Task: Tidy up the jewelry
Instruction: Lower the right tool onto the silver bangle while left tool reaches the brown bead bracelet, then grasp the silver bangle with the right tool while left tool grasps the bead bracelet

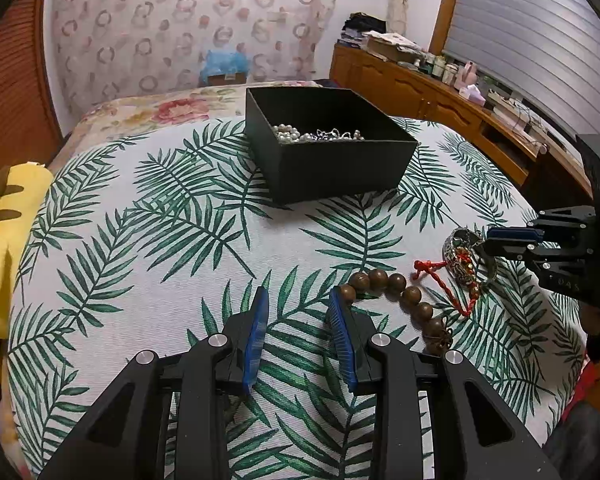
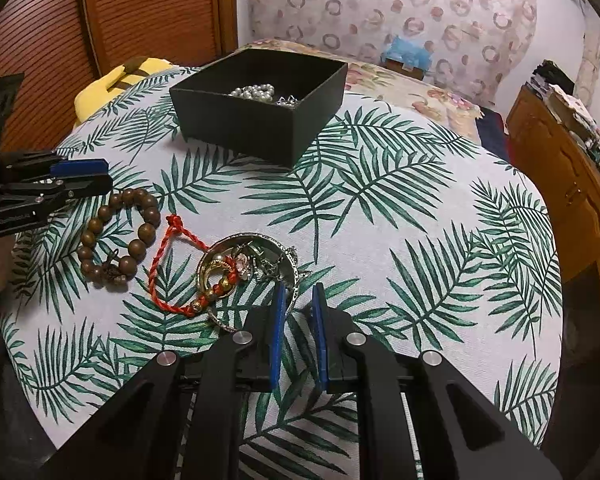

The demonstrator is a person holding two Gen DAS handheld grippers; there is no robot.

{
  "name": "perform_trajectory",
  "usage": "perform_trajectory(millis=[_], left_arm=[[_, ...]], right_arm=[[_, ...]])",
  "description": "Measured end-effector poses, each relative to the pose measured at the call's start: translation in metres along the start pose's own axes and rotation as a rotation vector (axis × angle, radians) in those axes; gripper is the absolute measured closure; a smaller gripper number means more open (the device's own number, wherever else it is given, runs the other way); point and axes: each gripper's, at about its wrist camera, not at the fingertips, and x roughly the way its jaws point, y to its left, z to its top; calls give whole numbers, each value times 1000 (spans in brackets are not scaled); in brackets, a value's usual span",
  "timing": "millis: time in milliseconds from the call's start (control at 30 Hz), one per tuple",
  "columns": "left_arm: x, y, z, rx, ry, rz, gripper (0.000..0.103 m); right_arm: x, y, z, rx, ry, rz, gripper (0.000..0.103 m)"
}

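The right gripper has its jaws a narrow gap apart, and the near rim of the silver bangle runs through that gap at the fingertips; whether the pads press on it I cannot tell. From the left wrist view, the right gripper meets the bangle at its right edge. Inside the bangle lie small trinkets, and a red cord loops out of it to the left. Just left of the cord lies the bead bracelet.

The left gripper hangs partly open over the cloth with nothing between the jaws. Its right fingertip sits just beside the bracelet's end bead; contact cannot be told.

Well beyond both, the black box stands on the cloth, holding pearls and a silver chain.
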Motion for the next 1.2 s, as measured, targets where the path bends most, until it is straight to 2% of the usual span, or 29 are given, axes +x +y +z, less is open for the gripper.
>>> perform_trajectory(millis=[400,467,500,667,933,1200], left_arm=[[-2,-4,-1,10,-1,-10,74],[-3,-4,-1,8,-4,-12,74],[-3,-4,-1,6,-5,-12,74],[-2,-5,-1,4,-2,-15,74],[-3,-7,0,11,-6,-18,74],[-3,-7,0,9,-6,-17,74]], right_arm=[[5,-3,-8,101,24,65,88],[4,-3,-8,99,22,59,98],[3,-3,-7,95,18,56,98],[-6,-3,-3,80,-36,38,99],[-31,2,17,58,-157,89,99],[-39,6,26,41,-187,97,99]])
